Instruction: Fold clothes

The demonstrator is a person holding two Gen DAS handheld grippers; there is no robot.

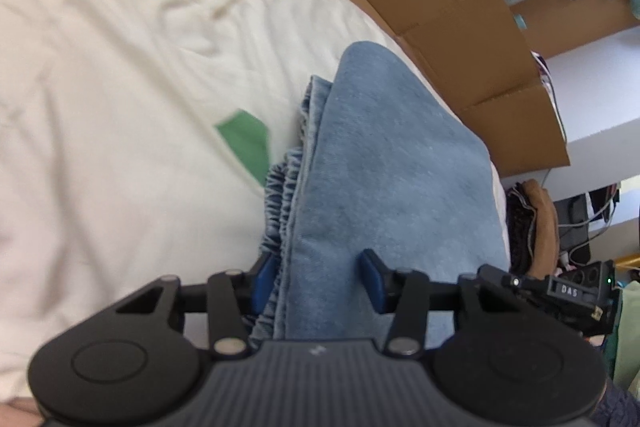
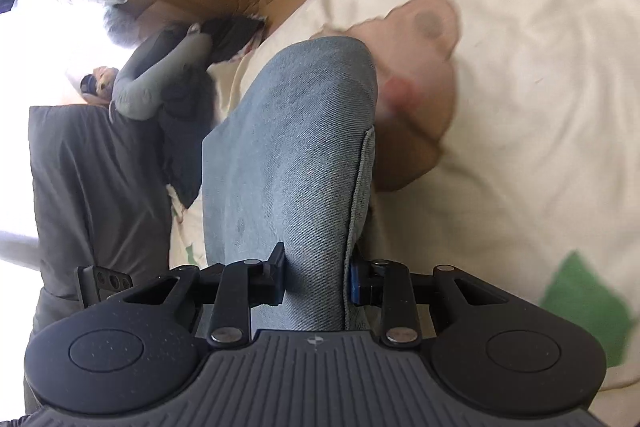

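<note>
Left hand-held gripper (image 1: 318, 281): you pinch the blue denim garment (image 1: 384, 163).
Right hand-held gripper (image 2: 316, 281): pinching denim too.
Around: cream sheet (image 1: 120, 67), cardboard (image 1: 440, 7) just beside.

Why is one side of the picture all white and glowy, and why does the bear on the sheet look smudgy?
Right wrist view: strong light washes the left edge out to plain white, so nothing shows there; the bear print on the cream sheet is smeared by blur, while the denim garment near the lens is sharp. Left wrist view: even light, the cardboard edge bends from fisheye distortion.
</note>
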